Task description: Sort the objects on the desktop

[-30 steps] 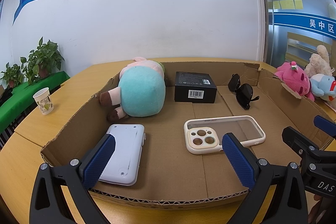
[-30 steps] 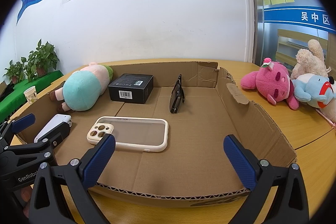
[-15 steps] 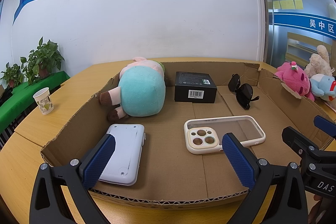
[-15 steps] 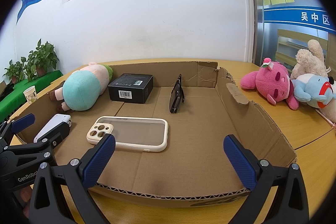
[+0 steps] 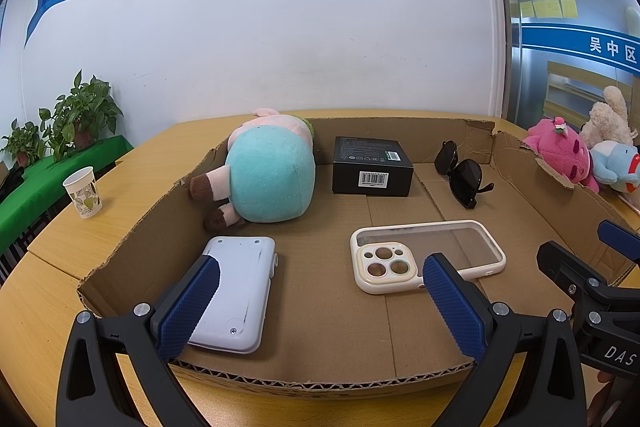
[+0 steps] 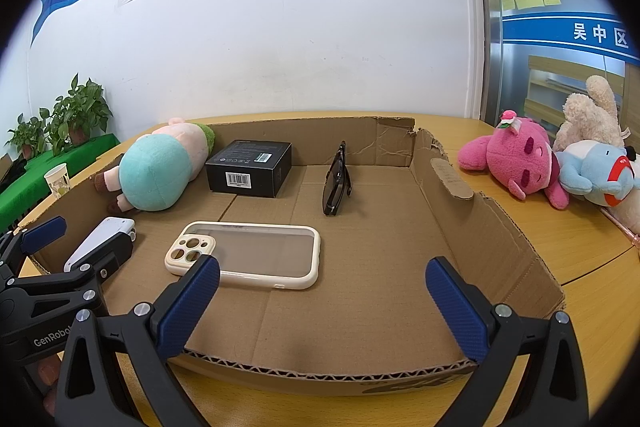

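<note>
A shallow tray of brown corrugated cardboard [image 5: 132,247], its cut front edge showing the fluted core, sat on a tan wooden table [image 5: 44,291]. Along its far wall lay a soft teal-and-pink plush pig [image 5: 268,179] toward the left corner, a matt black rectangular box [image 5: 370,167] with a white barcode label at the middle, and glossy black folded sunglasses [image 5: 460,175] toward the right. Nearer the front edge lay a smooth white plastic slab-shaped device [image 5: 244,279] on the left and a cream-rimmed clear phone case [image 5: 424,255] with round camera cut-outs at the middle. The left gripper [image 5: 320,301] hung spread wide over the front edge, its blue ribbed pads holding nothing; the right gripper [image 6: 322,303] was likewise wide apart and empty. "GenRobo" could be read on the left tool's body in the right view, "DAS" on the right tool in the left view. Off the tray, a pink fuzzy plush [image 6: 516,159], a blue plush [image 6: 592,175] and a beige plush [image 6: 588,115] lay at the table's right edge, a patterned paper cup [image 5: 83,191] at its left. Nothing had shifted from a second before.
</note>
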